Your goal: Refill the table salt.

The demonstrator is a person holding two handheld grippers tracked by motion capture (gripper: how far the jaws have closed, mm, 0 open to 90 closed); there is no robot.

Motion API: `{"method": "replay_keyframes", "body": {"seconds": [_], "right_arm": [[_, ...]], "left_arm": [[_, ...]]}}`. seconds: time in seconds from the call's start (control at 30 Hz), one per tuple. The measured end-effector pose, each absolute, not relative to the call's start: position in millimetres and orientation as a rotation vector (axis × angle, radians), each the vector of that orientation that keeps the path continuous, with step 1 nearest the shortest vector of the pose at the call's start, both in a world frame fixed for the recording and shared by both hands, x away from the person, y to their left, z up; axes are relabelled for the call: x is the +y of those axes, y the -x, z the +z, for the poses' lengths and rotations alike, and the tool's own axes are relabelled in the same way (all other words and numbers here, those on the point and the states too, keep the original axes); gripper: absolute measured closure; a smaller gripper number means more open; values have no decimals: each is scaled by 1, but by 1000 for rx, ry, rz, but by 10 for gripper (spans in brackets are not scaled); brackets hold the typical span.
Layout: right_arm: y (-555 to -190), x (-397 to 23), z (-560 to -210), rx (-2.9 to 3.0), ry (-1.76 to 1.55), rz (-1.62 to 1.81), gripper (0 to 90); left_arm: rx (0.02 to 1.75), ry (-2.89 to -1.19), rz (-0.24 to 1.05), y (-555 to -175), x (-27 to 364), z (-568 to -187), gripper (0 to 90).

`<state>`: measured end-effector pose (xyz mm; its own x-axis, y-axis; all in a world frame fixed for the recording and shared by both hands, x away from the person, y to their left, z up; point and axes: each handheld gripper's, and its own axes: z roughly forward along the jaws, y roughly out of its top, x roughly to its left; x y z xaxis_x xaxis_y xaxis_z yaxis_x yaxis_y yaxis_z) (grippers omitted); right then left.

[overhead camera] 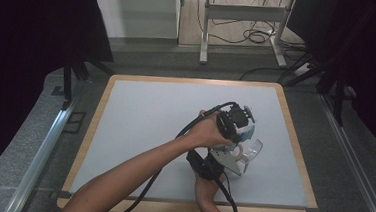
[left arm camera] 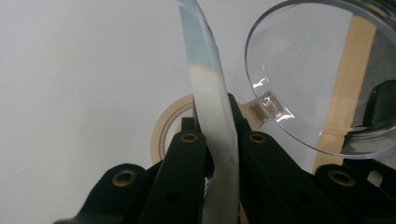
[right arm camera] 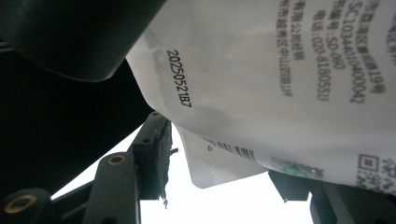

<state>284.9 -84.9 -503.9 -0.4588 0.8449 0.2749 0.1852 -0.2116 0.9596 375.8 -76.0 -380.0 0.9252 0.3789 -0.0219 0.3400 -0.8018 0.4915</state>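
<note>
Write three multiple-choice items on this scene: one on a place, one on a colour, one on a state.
1. Where is the clear cup? A far left corner B right of the table's middle C on the floor
2. The table's rim is: A wood-coloured B red C green
3. The left claw is: A wide open B shut on the packet C shut on a spoon
1 B, the high view shows it right of centre; 2 A, the rim is pale wood; 3 B, its jaws pinch the packet.

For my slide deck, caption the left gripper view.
Left gripper shut on a thin packet, with a clear cup and tape roll behind.
</note>
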Motion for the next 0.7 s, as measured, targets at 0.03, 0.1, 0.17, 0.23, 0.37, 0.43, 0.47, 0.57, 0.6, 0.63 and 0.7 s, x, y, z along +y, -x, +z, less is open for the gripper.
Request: {"method": "replay_keyframes", "body": {"seconds": [0.03, 0.1, 0.17, 0.23, 0.37, 0.43, 0.47, 0.57, 0.6, 0.63, 0.7], "right_arm": [[-286, -85, -504, 1547, -1212, 1716, 470], [-286, -86, -504, 1547, -1209, 1716, 469], [-286, -86, -504, 1552, -1208, 1714, 472], [-286, -85, -504, 1549, -1208, 1716, 472], [-285, -85, -503, 1550, -1212, 1721, 473], [-285, -85, -503, 1551, -1214, 1723, 472], [-285, -85, -503, 1551, -1213, 1723, 472], [-285, -85, -503, 1552, -1215, 1727, 472], [-285, -85, -503, 1553, -1213, 1726, 472], [-285, -85, -504, 1553, -1205, 1721, 472], [-285, -84, -504, 1558, -1206, 1723, 471]], "left_arm": [[510, -2580, 105, -376, -76, -379, 900], [512, -2587, 107, -376, -76, -379, 900], [513, -2589, 108, -376, -77, -379, 900], [513, -2592, 109, -376, -77, -378, 900], [515, -2593, 106, -376, -77, -378, 900], [515, -2595, 106, -376, -77, -378, 900], [515, -2595, 105, -376, -76, -379, 900], [517, -2595, 102, -376, -76, -378, 900], [519, -2594, 99, -376, -76, -378, 900], [520, -2592, 98, -376, -75, -379, 900], [526, -2595, 96, -376, -74, -380, 900]]}}
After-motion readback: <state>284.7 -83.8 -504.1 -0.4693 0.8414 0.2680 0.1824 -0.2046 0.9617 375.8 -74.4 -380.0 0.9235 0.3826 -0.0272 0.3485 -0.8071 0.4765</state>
